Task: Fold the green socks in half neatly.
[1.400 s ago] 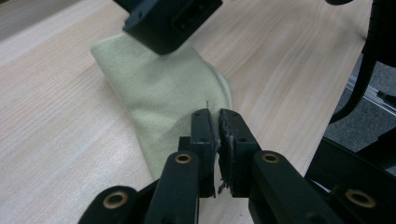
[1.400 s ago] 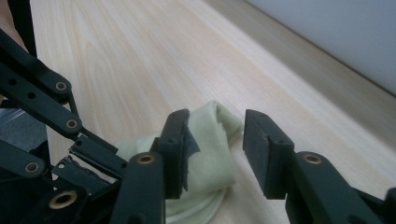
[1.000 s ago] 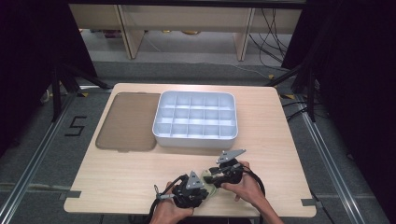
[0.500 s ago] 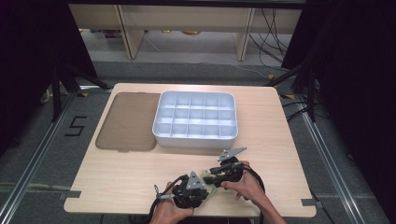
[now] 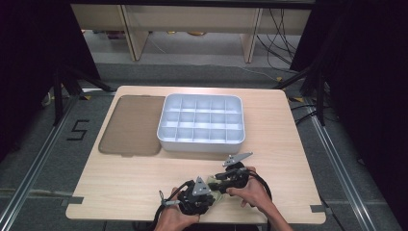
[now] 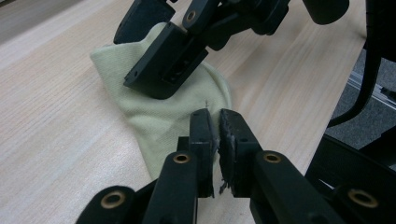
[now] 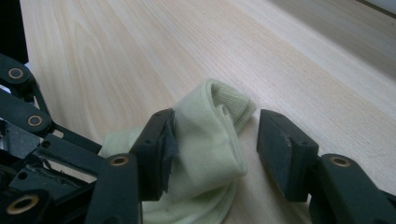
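Left gripper view: left claw (image 6: 215, 140) pinches the pale yellow-green folded sock (image 6: 177, 112) at 6 o'clock, anchoring it on the counter (image 6: 56, 116), while the right claw (image 7: 212, 144), just been opening, straddles the fold, probably to regrip.

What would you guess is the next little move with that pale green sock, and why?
Probably the right tool closes on the folded sock. Its jaws have just been opening and now straddle the fold, one pad touching the cloth, the other apart. The left tool is shut on the sock's other end, pinning it to the table, so a second grip could lift it towards the divided tray.
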### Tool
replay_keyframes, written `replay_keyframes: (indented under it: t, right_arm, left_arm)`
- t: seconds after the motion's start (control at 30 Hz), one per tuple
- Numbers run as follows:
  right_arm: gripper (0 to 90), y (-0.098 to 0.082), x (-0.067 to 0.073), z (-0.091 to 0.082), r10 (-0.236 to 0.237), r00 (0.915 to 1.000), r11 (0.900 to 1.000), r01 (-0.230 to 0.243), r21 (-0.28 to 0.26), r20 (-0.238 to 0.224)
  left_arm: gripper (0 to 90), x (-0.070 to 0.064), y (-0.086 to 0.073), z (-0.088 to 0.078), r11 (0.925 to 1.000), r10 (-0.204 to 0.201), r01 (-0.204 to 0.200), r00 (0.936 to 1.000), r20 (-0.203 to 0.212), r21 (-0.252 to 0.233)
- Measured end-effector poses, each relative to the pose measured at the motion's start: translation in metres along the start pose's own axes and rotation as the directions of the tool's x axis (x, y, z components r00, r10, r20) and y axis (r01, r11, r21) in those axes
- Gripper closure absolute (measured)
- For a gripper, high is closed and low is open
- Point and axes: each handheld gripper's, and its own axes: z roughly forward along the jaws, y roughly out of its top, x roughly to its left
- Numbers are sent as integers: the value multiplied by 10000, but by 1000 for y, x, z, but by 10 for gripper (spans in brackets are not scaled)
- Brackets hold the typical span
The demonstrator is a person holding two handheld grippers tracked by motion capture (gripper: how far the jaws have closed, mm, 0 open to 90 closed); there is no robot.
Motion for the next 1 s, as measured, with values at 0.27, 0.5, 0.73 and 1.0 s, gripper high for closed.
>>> replay_keyframes:
  t: [0.27,0.5,0.73,1.0]
  right_arm:
    - [594,1,7,4,-149,9999,9999,149,75,51]
    - [665,-1,5,4,175,9995,9998,-175,1,-252]
    - [701,-2,4,4,196,9991,9998,-200,-100,-370]
    - [708,-2,5,4,228,9991,9996,-234,-155,-364]
  left_arm:
    - [810,0,0,-2,9993,348,-346,9993,-101,154]
    - [710,0,-2,-5,9999,-6,10,9993,361,-123]
    - [505,5,-15,-35,9932,-1012,1038,9937,486,-536]
    - [435,18,-35,-60,9865,-1489,1494,9888,126,-671]
